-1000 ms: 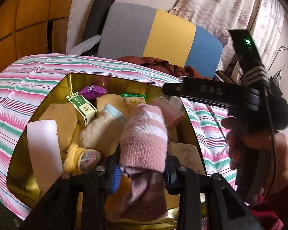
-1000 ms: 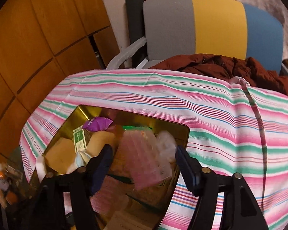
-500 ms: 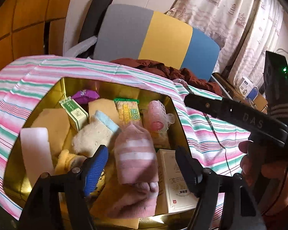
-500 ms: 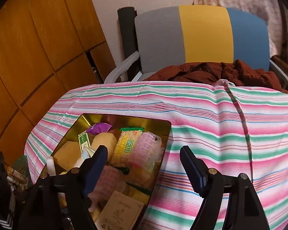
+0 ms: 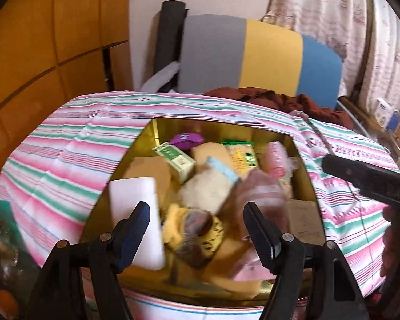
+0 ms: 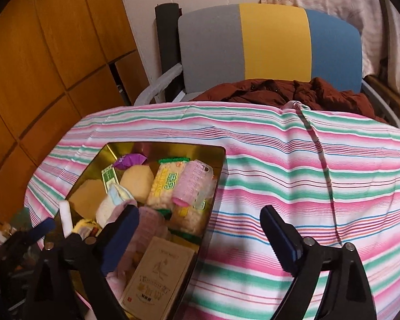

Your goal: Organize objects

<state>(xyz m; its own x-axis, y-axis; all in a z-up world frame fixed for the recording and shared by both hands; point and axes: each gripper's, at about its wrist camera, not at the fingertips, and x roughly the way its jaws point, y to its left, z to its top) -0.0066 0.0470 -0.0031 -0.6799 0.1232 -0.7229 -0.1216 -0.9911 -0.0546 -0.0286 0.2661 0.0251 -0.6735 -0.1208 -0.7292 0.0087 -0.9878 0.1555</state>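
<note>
A gold tin [image 5: 149, 133] [image 6: 98, 157] sits on the striped tablecloth, filled with several items: a pink striped sock [image 5: 256, 192], a cream sock [image 5: 205, 189], a white block [image 5: 136, 208], a green box [image 5: 174, 157], a purple wrapper [image 6: 128, 160], a snack pack [image 6: 168, 184], a pink roller [image 6: 192, 181] and a tan card box [image 6: 157, 274]. My left gripper [image 5: 197, 234] is open and empty above the tin's near side. My right gripper [image 6: 200, 237] is open and empty over the tin's right edge.
The striped tablecloth [image 6: 306, 173] spreads to the right of the tin. A grey, yellow and blue chair [image 6: 269, 45] with a brown jacket [image 6: 293, 90] stands behind the table. Wood panels [image 6: 40, 53] are on the left. Clutter [image 5: 0, 240] lies off the table's left edge.
My left gripper let go of the pink striped sock, opened and pulled back. The sock now lies in the tin. My right gripper has drawn back and to the right.
</note>
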